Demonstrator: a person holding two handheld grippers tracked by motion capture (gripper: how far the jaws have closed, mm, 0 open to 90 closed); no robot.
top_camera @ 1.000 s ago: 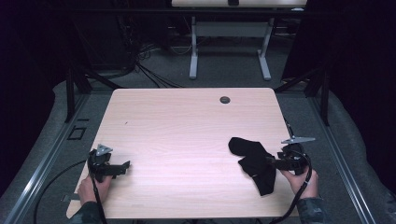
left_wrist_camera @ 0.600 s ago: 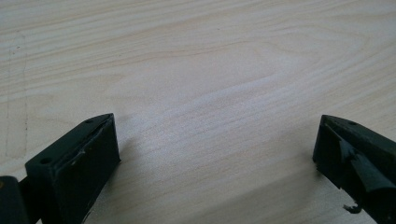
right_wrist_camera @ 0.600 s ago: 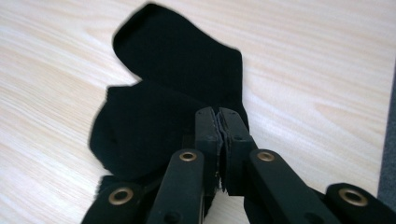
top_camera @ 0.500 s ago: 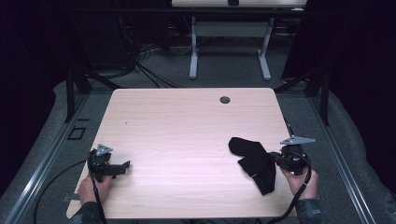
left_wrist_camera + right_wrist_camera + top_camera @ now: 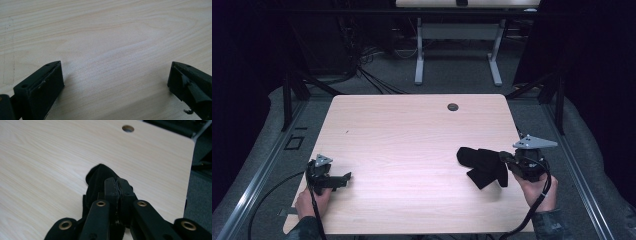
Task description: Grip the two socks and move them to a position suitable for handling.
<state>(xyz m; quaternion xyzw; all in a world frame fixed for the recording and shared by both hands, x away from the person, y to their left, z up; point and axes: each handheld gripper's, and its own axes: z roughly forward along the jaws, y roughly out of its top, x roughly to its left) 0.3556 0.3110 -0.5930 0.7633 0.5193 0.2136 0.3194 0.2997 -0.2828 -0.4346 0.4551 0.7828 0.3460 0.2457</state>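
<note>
On the pale woodgrain table (image 5: 412,130), the right tool (image 5: 117,187) pinches seemingly soft black cloth (image 5: 482,165); left tool (image 5: 115,82) gapes wide.

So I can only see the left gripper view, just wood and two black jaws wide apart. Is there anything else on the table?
Observer: Yes, a black cloth lies crumpled near the table's right edge.
Operator: Is somebody touching it?
Observer: The right hand-held gripper has its jaws pressed together on the cloth's edge.
Operator: Anything else up there?
Observer: A small round hole sits in the table near the far edge.
</note>
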